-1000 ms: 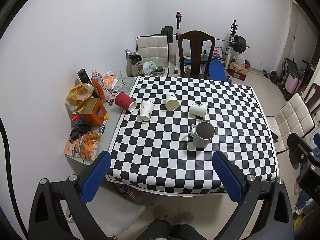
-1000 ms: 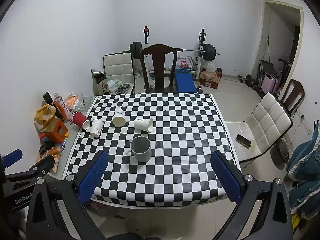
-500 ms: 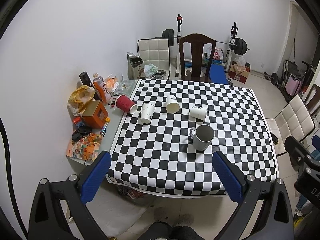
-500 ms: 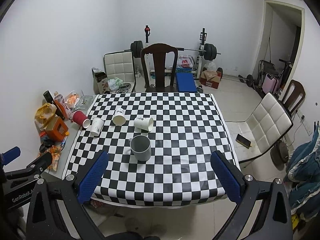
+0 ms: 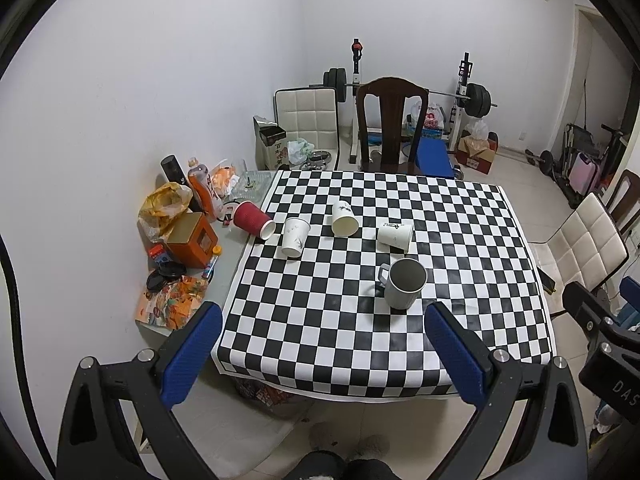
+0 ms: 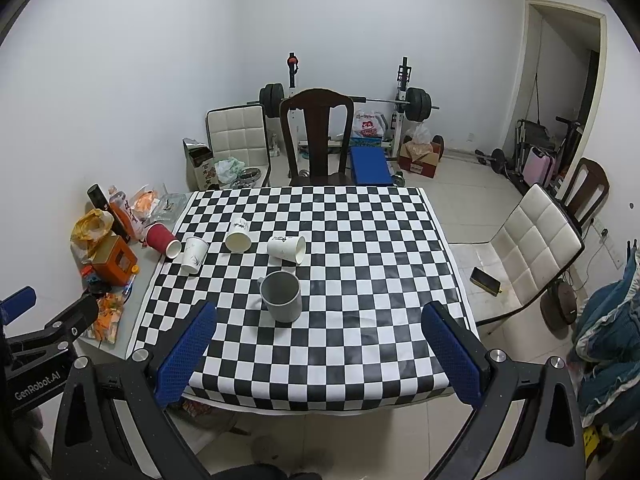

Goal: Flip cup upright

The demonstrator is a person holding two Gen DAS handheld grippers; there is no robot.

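I am holding the left gripper [image 5: 320, 336] and right gripper [image 6: 318, 334] back off the near edge of the checkered table [image 5: 460, 216], jaws of both spread wide apart, gripping nothing. Four cups are lying on their sides across the far-left part: a red cup [image 5: 253, 219] and three white paper cups [image 5: 295, 237]. They look light and crushable, so I am planning a gentle pinch across the mid-wall. A grey mug [image 5: 403, 283] is standing upright nearer me.
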